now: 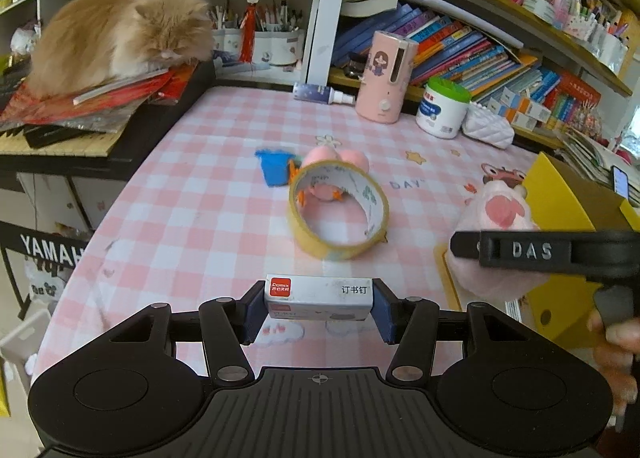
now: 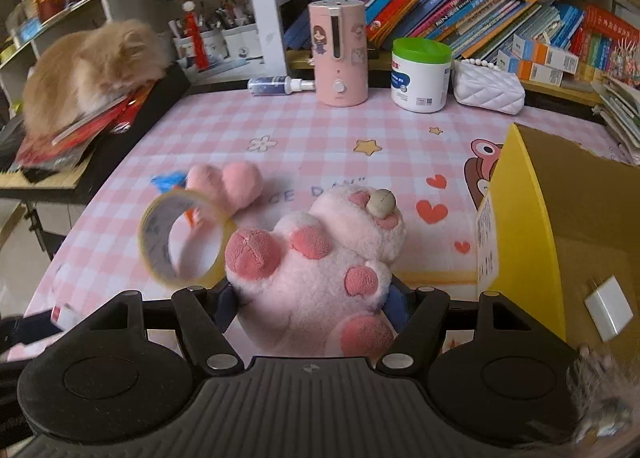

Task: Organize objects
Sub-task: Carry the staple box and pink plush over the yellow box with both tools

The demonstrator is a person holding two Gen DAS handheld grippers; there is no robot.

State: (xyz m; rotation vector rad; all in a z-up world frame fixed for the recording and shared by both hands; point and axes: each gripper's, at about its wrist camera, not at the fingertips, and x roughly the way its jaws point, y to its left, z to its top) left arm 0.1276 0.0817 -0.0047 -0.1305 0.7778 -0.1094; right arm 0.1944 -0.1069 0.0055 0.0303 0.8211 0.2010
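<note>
My left gripper (image 1: 318, 318) is shut on a white staple box (image 1: 318, 296) with a red label, held crosswise between the blue pads above the pink checked tablecloth (image 1: 200, 198). My right gripper (image 2: 314, 300) is shut on a pink plush toy (image 2: 320, 270) with darker pink paws, gripped low on its body. In the left wrist view that plush toy (image 1: 500, 214) shows at the right, above the right gripper's black finger (image 1: 520, 252). A roll of yellow tape (image 1: 338, 214) stands on edge mid-table. Behind it lie a smaller pink plush (image 1: 336, 158) and a blue item (image 1: 274, 166).
An open yellow cardboard box (image 2: 528, 218) stands at the right with a white charger (image 2: 608, 312) inside. A cat (image 1: 120, 38) lies on a stack at the left. A pink humidifier (image 1: 386, 78), a green-lidded jar (image 1: 444, 108), a spray bottle (image 1: 320, 93) and a white pouch (image 1: 488, 126) line the back by the bookshelves.
</note>
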